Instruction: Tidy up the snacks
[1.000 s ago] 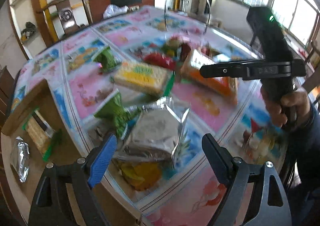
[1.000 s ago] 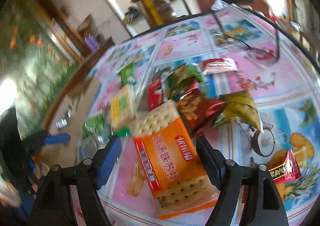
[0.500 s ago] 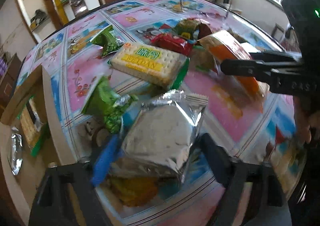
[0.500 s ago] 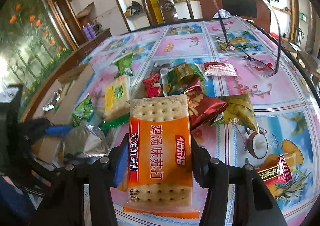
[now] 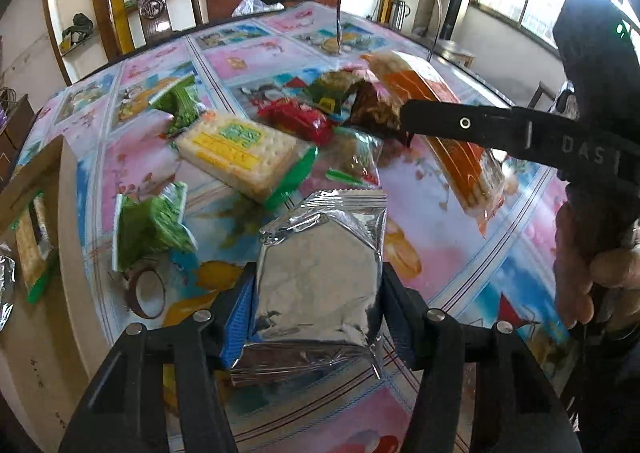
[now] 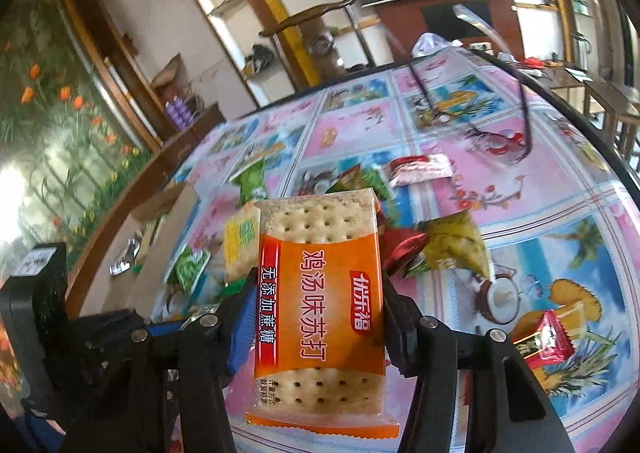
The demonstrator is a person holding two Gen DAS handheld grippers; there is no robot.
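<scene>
My left gripper (image 5: 316, 293) is shut on a silver foil snack packet (image 5: 320, 273) and holds it just above the table near its front edge. My right gripper (image 6: 318, 309) is shut on an orange cracker pack (image 6: 320, 293) and holds it lifted off the table. That pack also shows at the right of the left wrist view (image 5: 444, 121), clamped by the right gripper's black finger. Loose snacks lie on the table: a yellow-green cracker pack (image 5: 240, 153), green packets (image 5: 148, 225), a red packet (image 5: 300, 121).
A cardboard box (image 5: 32, 181) with cracker and foil packs stands off the table's left edge. More snacks lie at the right: a yellow-green packet (image 6: 452, 245) and a small red one (image 6: 540, 345). Cables (image 6: 480, 125) cross the far table. A chair (image 5: 152, 5) stands behind.
Both grippers closed on their packs and lifted them: the left on the silver packet, the right on the orange cracker pack.
</scene>
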